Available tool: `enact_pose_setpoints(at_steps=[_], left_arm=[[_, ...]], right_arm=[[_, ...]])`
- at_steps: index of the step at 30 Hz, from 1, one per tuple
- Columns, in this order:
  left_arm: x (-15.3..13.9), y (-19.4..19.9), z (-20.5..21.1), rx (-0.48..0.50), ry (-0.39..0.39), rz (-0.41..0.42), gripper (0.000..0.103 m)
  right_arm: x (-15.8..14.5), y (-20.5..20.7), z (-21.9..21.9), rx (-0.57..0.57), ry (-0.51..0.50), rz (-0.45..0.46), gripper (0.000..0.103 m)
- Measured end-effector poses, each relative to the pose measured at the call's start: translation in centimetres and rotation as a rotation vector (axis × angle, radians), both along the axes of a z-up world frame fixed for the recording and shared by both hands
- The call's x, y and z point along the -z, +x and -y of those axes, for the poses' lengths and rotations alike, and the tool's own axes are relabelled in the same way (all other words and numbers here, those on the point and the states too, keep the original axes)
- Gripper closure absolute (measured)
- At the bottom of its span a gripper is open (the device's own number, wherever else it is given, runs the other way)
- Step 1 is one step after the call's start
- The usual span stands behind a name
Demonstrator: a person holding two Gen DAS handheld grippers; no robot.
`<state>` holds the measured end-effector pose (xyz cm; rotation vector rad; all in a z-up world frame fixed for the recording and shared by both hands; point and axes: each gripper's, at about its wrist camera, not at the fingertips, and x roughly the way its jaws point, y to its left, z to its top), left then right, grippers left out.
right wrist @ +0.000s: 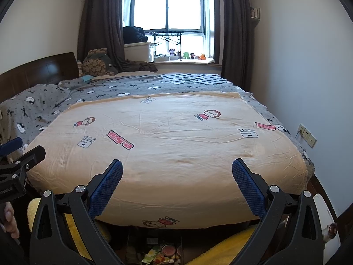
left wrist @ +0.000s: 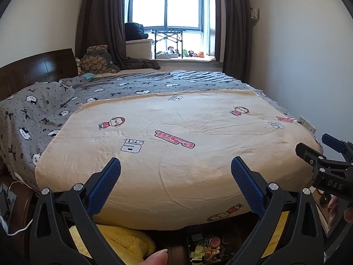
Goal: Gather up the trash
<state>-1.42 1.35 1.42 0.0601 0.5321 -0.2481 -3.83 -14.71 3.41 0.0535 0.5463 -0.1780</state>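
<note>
Bedroom with a cream-sheeted bed (left wrist: 176,121) ahead, a box (right wrist: 161,251) of packets below its foot; left gripper (left wrist: 175,170) and right gripper (right wrist: 177,170) both gape wide, empty.

Smooth cream cloth sheet (left wrist: 176,150), fuzzy grey blanket (left wrist: 44,114), glossy dark wood headboard (left wrist: 33,70)

Colourful wrappers and round tins (right wrist: 164,252) lie jumbled below the bed's foot.

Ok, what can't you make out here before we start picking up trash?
- Box of packets below the bed, both views: cut off by the bottom edge, in shadow; contents unclear.
- Windowsill toys: too small to identify.
- Floor: hidden by the bed and both open grippers.
- No trash visible on the bed.
</note>
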Motion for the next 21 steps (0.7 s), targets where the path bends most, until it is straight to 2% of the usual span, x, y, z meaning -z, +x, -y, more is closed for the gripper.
enact_pose_setpoints(at_steps=[21], left_arm=[[-0.28,-0.13,0.11,-0.012,-0.015,-0.004,0.008]], right_arm=[[0.05,0.07,-0.05,0.005,0.003,-0.003,0.004]])
